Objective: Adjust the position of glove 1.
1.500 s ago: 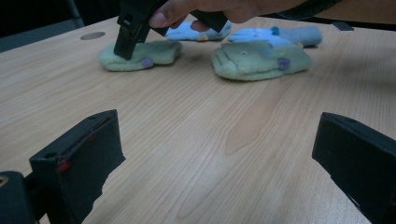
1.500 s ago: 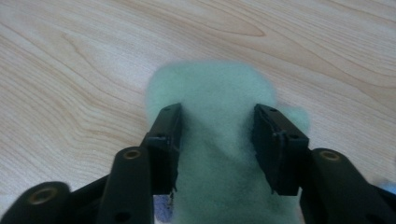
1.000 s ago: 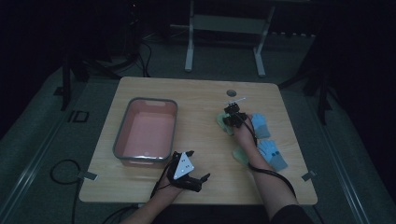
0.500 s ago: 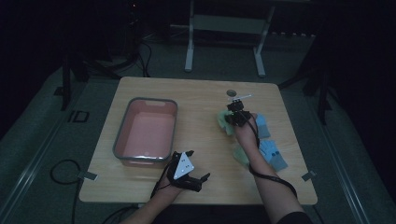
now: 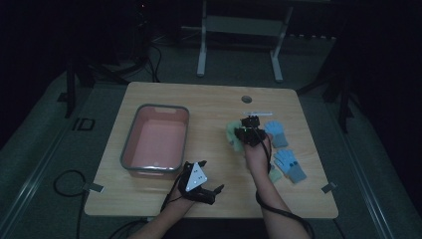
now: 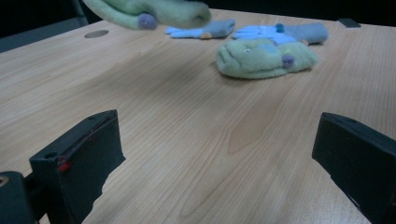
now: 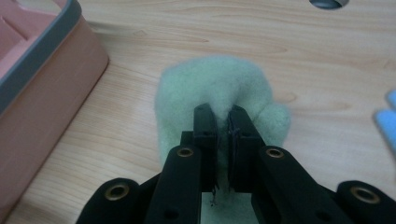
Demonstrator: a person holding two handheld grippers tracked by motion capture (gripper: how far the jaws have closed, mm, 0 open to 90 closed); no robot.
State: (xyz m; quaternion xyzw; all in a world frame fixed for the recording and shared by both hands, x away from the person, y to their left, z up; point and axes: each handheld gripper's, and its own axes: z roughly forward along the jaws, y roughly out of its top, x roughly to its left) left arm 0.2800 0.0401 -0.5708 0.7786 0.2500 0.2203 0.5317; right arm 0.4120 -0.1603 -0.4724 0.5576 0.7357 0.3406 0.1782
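Left gripper [image 5: 215, 189] rests at the near edge of the table [image 5: 209, 99], jaws spread wide with nothing between them, bare wood in the gap in the left gripper view. Grey three-cornered plate [image 5: 195, 176] on top of it. Just beyond and to its left sits the pink tub [image 5: 130, 144] with a grey rim, nothing visible inside.

Right gripper [image 5: 250, 122] is out over the middle of the table, to the right of the tub, jaws clenched on a pale green glove [image 7: 219, 93]; in the right gripper view the fabric bunches up between the two black jaws and the glove hangs off the tips above the wood. In the left gripper view that glove [image 6: 149, 11] is clear of the tabletop.

A second green glove [image 6: 266, 58] lies flat nearer the person's right forearm. Two blue gloves [image 5: 291, 164] with grey cuffs lie to the right, near each other. Farthest back, a round cable hole [image 5: 247, 98] in the tabletop
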